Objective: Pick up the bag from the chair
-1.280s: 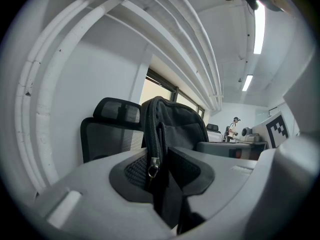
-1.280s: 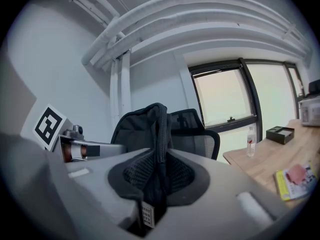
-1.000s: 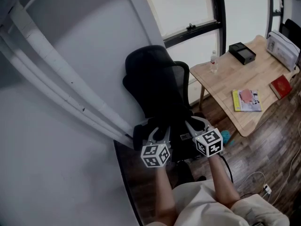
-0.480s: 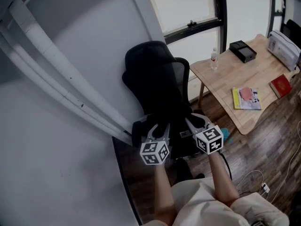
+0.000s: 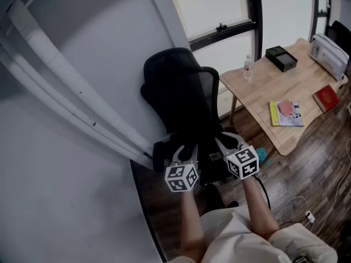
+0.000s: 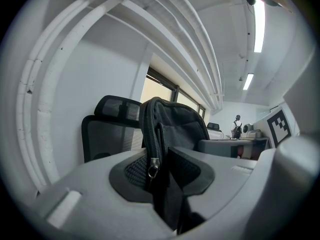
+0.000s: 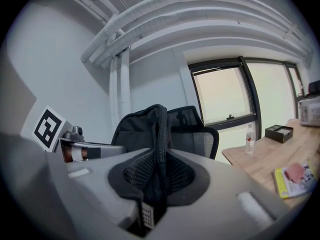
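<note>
Seemingly little has shifted: the left hand-held gripper [image 6: 162, 171] and right hand-held gripper [image 7: 156, 176] stay clamped on the bag [image 6: 177, 124] directly ahead (chair [image 6: 107, 131] just beyond), the lift barely begun.

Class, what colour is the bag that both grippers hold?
The bag is black; it shows best in the right gripper view.

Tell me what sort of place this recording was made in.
Probably an office or study room: a mesh-backed office chair, a wooden table with books and a water bottle on it, beside a large window.
</note>
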`<state>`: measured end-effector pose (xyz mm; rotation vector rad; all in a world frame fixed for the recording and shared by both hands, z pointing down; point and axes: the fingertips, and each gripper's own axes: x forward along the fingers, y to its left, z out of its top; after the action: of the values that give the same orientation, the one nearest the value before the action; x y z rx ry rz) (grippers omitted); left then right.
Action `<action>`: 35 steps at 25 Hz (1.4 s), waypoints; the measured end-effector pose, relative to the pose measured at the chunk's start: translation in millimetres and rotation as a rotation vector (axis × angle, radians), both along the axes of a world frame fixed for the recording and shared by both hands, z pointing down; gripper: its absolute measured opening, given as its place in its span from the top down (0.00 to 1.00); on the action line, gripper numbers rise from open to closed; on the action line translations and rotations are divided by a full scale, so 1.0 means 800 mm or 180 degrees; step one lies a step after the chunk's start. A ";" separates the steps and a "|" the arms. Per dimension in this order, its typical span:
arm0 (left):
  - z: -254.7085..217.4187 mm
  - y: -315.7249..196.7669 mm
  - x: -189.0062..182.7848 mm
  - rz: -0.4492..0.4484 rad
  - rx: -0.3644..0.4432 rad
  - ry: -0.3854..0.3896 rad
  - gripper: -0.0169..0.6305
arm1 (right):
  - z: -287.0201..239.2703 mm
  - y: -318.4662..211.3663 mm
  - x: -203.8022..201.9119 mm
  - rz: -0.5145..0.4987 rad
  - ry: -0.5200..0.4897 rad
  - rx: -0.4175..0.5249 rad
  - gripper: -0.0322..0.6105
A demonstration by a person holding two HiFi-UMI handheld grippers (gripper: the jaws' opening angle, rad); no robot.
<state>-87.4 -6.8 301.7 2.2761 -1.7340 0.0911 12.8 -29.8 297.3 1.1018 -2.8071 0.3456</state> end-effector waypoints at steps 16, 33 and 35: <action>0.006 0.004 -0.008 -0.0191 0.0018 -0.0093 0.81 | 0.007 0.003 -0.008 -0.0006 0.0021 0.0013 0.84; 0.005 -0.005 0.001 -0.0068 0.0001 -0.0167 0.81 | 0.008 -0.004 0.001 0.0019 0.0045 0.0011 0.84; 0.004 -0.005 -0.001 -0.0072 0.0004 -0.0171 0.81 | 0.007 -0.004 -0.001 0.0009 0.0043 0.0013 0.84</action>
<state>-87.8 -10.4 304.5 2.2743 -1.7862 0.1482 12.1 -33.2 302.9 1.1050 -2.7961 0.3316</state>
